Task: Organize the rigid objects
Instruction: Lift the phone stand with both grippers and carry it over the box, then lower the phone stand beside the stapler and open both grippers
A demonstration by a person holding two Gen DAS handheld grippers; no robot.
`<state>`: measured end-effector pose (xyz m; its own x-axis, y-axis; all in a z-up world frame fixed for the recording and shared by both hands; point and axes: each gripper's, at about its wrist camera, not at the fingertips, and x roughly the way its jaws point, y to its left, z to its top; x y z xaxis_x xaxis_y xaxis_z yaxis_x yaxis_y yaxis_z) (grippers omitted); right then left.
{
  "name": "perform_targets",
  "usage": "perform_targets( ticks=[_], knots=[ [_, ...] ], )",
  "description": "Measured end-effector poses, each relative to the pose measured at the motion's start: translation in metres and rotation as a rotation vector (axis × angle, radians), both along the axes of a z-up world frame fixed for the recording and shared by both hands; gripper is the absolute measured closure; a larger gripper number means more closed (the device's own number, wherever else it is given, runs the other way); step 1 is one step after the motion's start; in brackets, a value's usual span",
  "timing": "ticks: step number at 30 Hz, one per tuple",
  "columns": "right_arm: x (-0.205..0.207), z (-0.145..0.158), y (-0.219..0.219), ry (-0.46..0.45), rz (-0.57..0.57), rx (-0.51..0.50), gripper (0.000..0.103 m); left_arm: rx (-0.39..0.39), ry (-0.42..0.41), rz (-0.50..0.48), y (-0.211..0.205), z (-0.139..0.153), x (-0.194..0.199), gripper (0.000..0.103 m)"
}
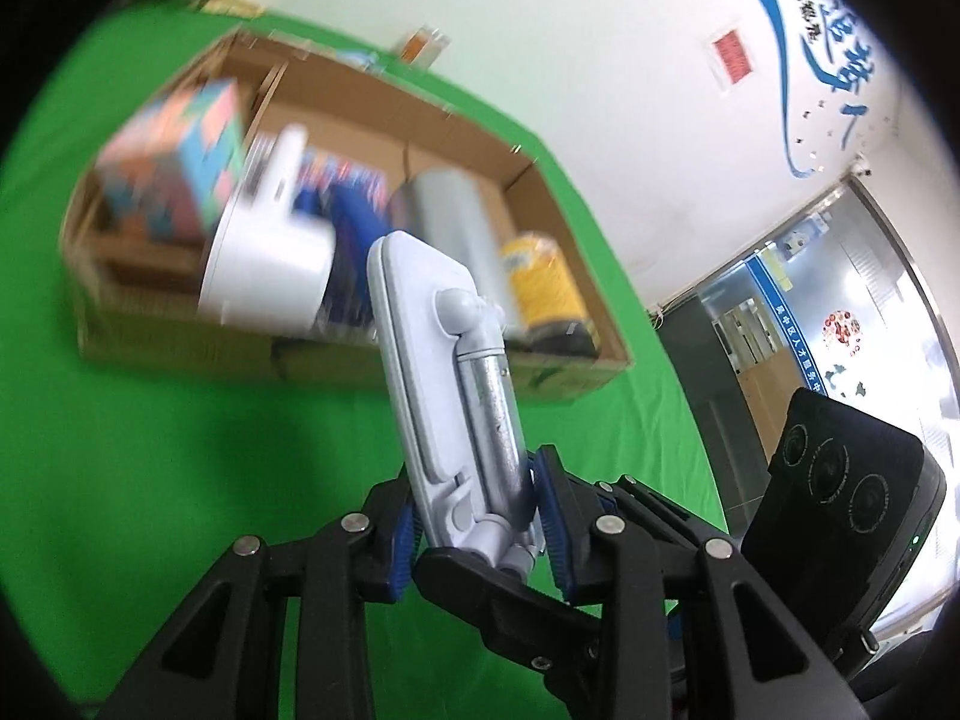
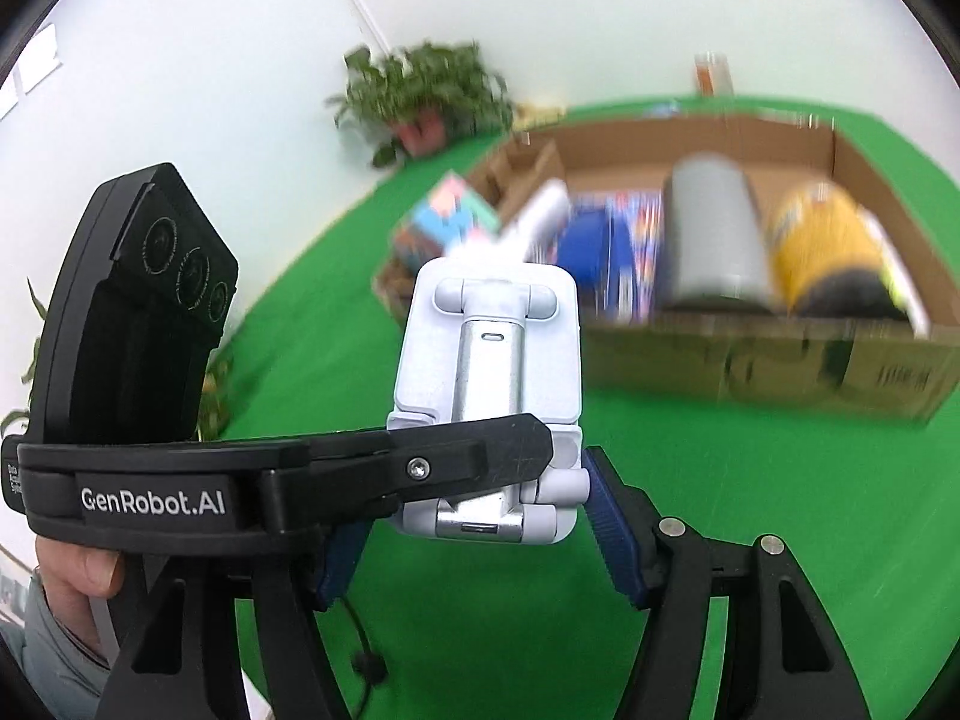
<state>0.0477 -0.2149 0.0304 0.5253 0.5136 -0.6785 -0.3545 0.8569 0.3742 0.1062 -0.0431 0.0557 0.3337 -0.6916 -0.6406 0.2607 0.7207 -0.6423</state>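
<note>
My left gripper [image 1: 480, 516] is shut on a folded white and silver phone stand [image 1: 444, 384] and holds it above the green cloth. In the right wrist view the same stand [image 2: 489, 360] sits between my right gripper's [image 2: 480, 534] blue pads, which stand wide apart, and the left gripper's black finger [image 2: 420, 468] crosses in front of it. A cardboard box [image 1: 336, 354] beyond holds a colourful cube [image 1: 180, 174], a white object [image 1: 270, 258], a grey cylinder [image 1: 450, 222] and a yellow can [image 1: 546, 288].
The box also shows in the right wrist view [image 2: 750, 360] on the green cloth [image 2: 780, 510]. A potted plant [image 2: 426, 96] stands at the back left. A white wall with blue lettering [image 1: 840, 60] and a glass door [image 1: 840, 312] lie to the right.
</note>
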Motion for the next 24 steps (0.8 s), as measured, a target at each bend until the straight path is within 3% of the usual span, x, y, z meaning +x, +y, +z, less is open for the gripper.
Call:
perform_targets(
  ticks=[4, 7, 15, 19, 22, 24],
  knots=[
    [0.025, 0.019, -0.001, -0.019, -0.013, -0.001, 0.039, 0.012, -0.008, -0.011, -0.003, 0.011, 0.030, 0.070],
    [0.054, 0.025, -0.004, 0.024, -0.014, 0.018, 0.039, 0.033, 0.011, -0.024, -0.007, 0.011, 0.058, 0.070],
    [0.125, 0.012, -0.007, 0.136, -0.071, 0.040, 0.039, 0.039, 0.123, -0.041, -0.017, -0.006, 0.118, 0.070],
    [0.142, 0.003, -0.007, 0.172, -0.093, -0.028, 0.036, 0.070, 0.148, -0.034, -0.023, -0.015, 0.124, 0.076],
    [0.133, 0.009, -0.006, 0.126, -0.089, -0.106, 0.028, 0.094, 0.089, 0.000, -0.016, -0.006, 0.120, 0.074],
    [0.113, 0.018, -0.011, 0.050, -0.102, -0.130, 0.010, 0.117, 0.042, 0.029, -0.009, 0.004, 0.112, 0.068]
  ],
)
